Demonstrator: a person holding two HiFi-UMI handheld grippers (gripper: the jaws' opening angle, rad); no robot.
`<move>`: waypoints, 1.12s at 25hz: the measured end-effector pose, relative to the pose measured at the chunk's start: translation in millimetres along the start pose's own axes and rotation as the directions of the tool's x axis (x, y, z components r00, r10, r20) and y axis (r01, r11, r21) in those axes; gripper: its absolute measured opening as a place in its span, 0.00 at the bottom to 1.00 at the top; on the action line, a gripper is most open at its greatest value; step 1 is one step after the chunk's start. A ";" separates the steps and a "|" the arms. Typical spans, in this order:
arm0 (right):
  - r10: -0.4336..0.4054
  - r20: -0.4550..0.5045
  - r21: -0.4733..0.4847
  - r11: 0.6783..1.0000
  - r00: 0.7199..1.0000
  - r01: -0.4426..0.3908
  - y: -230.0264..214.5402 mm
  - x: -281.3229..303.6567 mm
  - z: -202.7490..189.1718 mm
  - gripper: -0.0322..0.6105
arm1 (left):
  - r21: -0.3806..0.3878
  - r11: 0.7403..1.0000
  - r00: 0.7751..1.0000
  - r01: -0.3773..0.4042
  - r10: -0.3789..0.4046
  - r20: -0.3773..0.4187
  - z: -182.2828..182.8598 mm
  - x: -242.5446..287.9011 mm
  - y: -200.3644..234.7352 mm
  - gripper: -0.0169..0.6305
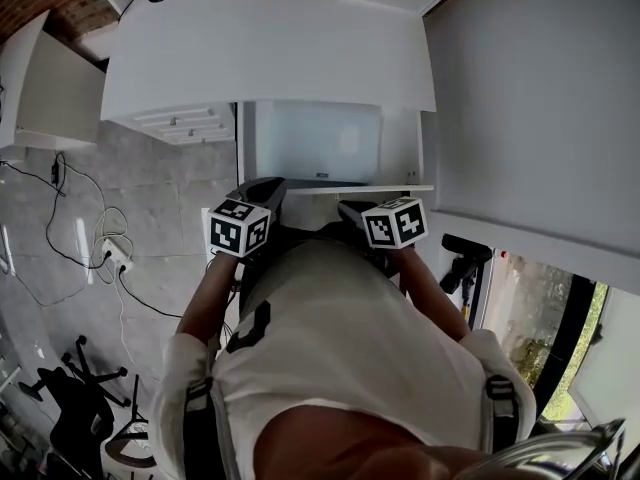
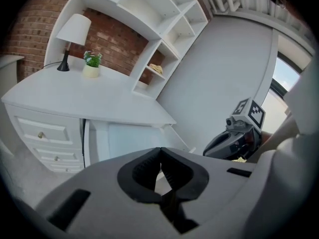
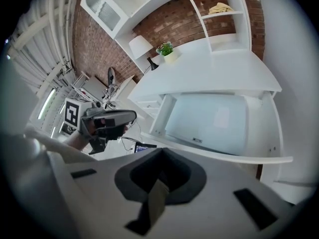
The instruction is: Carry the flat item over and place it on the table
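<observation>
Left gripper (image 2: 160, 148) and right gripper (image 3: 162, 149) both have their jaws pressed together, holding nothing. The pale flat panel (image 1: 315, 140) sits in the opening beneath the white desk top (image 1: 270, 58), upper centre of the head view. A lamp (image 2: 72, 29) and a plant (image 2: 92, 63) stand before the brick wall (image 2: 114, 39). Cables (image 1: 110, 253) cross the grey floor (image 1: 160, 188) at left.

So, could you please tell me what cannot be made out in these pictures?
- Flat item: the right gripper view shows only a thin pale strip edge-on in the right gripper's shut jaws; the gripper's body hides the rest.
- Left gripper: jaws together; the dark slot behind them hides whether anything is pinched.
- Space under both grippers: head view, covered by the person's torso.
- Yellowish thing on the shelf: right gripper view, too small.
</observation>
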State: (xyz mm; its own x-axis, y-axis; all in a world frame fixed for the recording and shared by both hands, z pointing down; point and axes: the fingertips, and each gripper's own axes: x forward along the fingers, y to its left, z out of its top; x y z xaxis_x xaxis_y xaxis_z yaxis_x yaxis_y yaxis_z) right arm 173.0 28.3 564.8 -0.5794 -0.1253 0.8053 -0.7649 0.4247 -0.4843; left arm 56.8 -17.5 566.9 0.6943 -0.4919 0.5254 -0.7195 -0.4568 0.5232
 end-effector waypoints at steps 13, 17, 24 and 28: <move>0.037 0.007 0.253 0.967 0.999 -0.037 -107.9 15.5 19.6 0.07 | -0.092 0.971 0.970 -0.219 0.206 -0.130 5.0 66.2 92.3 0.48; -0.011 -0.005 0.319 0.948 1.000 0.012 -166.4 19.1 21.5 0.07 | -0.121 0.970 0.959 -0.212 0.182 -0.218 -6.6 97.7 105.1 0.55; -0.053 -0.073 0.367 0.927 0.996 0.076 -217.8 35.4 13.5 0.07 | -0.127 0.958 0.925 -0.256 0.204 -0.322 -12.7 131.3 132.2 0.59; -0.077 -0.070 0.412 0.906 0.995 0.099 -241.7 40.0 18.6 0.11 | -0.147 0.949 0.903 -0.279 0.207 -0.375 -26.9 143.4 144.1 0.59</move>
State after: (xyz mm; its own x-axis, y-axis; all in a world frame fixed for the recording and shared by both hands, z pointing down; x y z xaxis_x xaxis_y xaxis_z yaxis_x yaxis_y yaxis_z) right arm 329.5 -96.1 707.7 -0.4978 -0.0950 0.8621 -0.8661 0.0025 -0.4998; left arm 53.1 -134.0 735.7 0.4845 -0.2608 0.8350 -0.8739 -0.1873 0.4485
